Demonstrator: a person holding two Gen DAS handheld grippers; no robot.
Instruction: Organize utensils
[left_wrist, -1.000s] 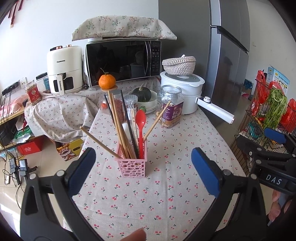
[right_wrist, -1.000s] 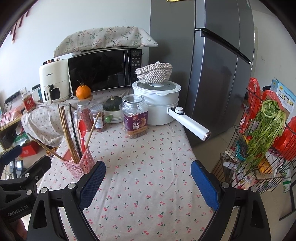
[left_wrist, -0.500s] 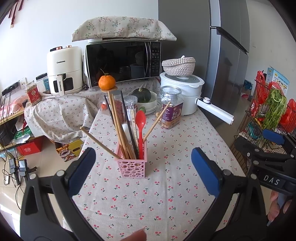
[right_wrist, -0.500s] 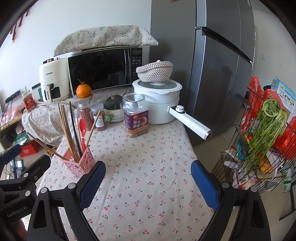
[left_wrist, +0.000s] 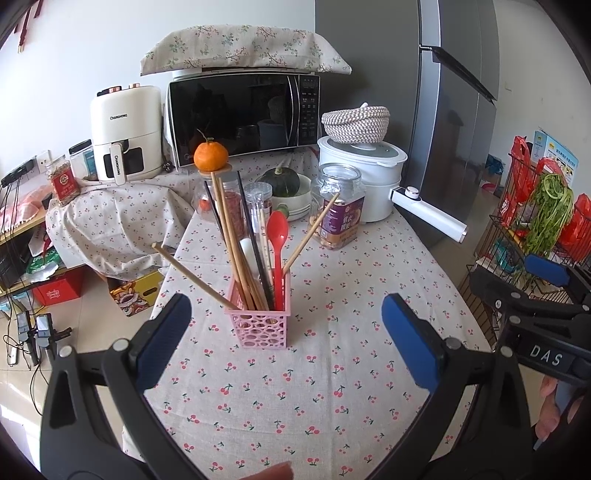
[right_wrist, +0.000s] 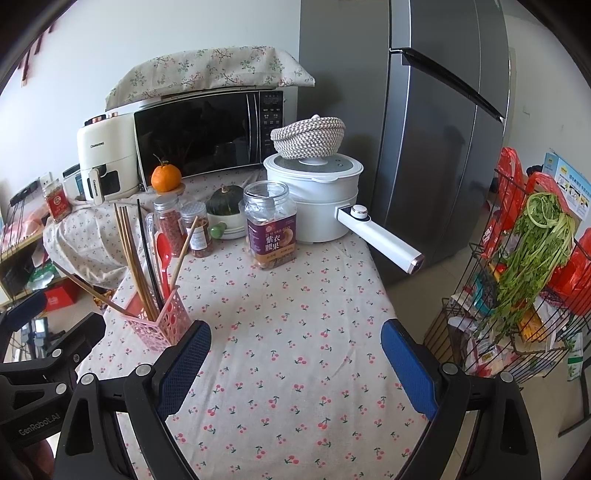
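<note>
— Standing on the desk (left_wrist: 332, 398) is a pink holder (left_wrist: 260, 326). Do you see it?

— Yes! It sits on the cloth with little cherries. It is full of sticks.

— Those are chopsticks (left_wrist: 236, 240). Most stand up tall in a bunch. One leans far out to the left and one leans to the right. A red spoon (left_wrist: 277, 240) stands in there too, and a black stick.

— Where is the left hand-held gripper (left_wrist: 291, 332)?

— It hangs in the air just in front of the pink holder. Its two blue pads (left_wrist: 410, 339) are wide apart. It holds nothing.

— And the right hand-held gripper (right_wrist: 295, 358)?

— It is off to the right, over a bare part of the desk. Its pads are wide apart too, with nothing between them. The pink holder is just beside its left pad.

— What is behind the holder?

— A big jar with a purple label (left_wrist: 338, 208), two small jars, a green pumpkin in a bowl, and a white pot (left_wrist: 364, 177). An orange (left_wrist: 210, 157) sits on top of a jar.
</note>
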